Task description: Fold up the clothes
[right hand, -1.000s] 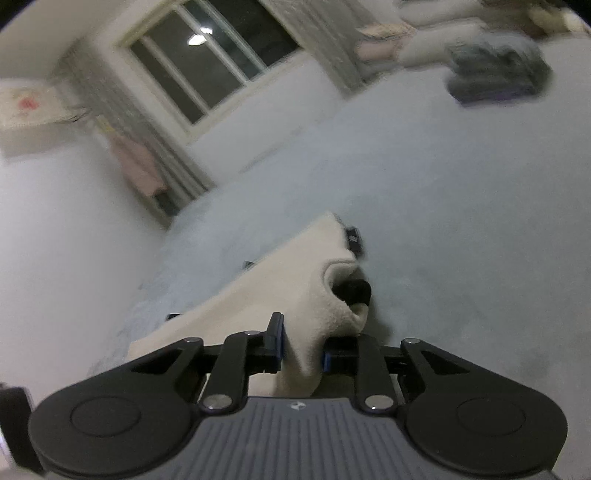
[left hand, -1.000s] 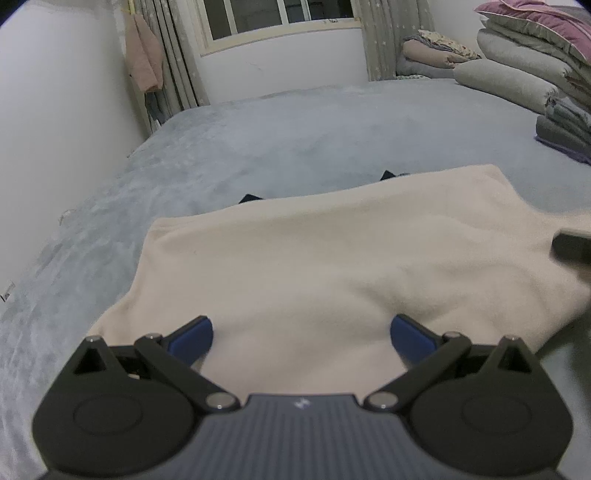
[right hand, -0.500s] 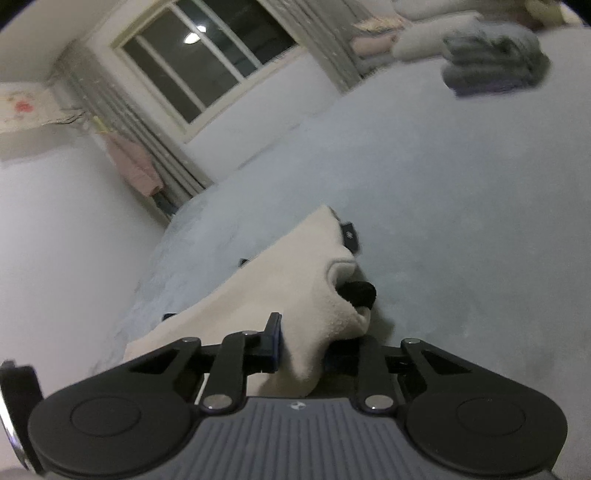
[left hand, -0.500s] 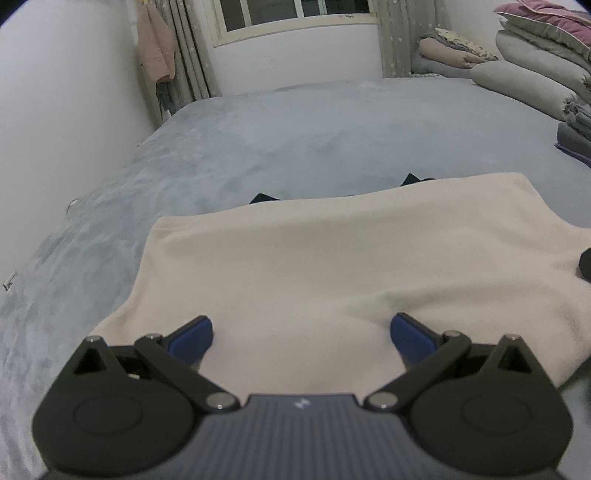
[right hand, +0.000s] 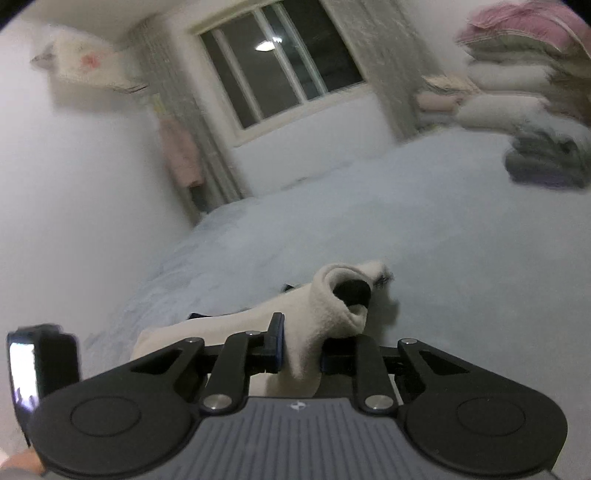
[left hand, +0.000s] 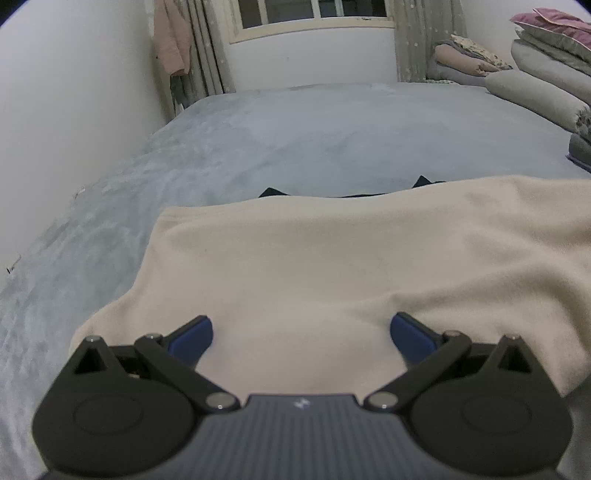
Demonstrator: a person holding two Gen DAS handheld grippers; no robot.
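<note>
A cream fleece garment (left hand: 332, 266) lies spread on the grey bed cover (left hand: 314, 140); black trim peeks out along its far edge. My left gripper (left hand: 301, 332) stands wide open low over the garment's near edge, the cloth lying between its blue pads (left hand: 190, 334). In the right wrist view my right gripper (right hand: 299, 349) is shut on a bunched corner of the cream garment (right hand: 325, 314), lifted off the bed. The raised fold shows a dark opening. The other gripper's body (right hand: 40, 365) appears at the left edge.
Stacked quilts and pillows (left hand: 546, 77) sit at the right side of the bed. A pile of folded grey clothes (right hand: 546, 158) lies below them. A wall runs along the left, with a window (left hand: 314, 14), curtains and a hanging pink garment (left hand: 170, 40) at the back.
My right gripper has risen and tilted up with the garment's corner, pulling it higher off the bed. The left gripper has stayed open and shifted slightly over the cloth.
</note>
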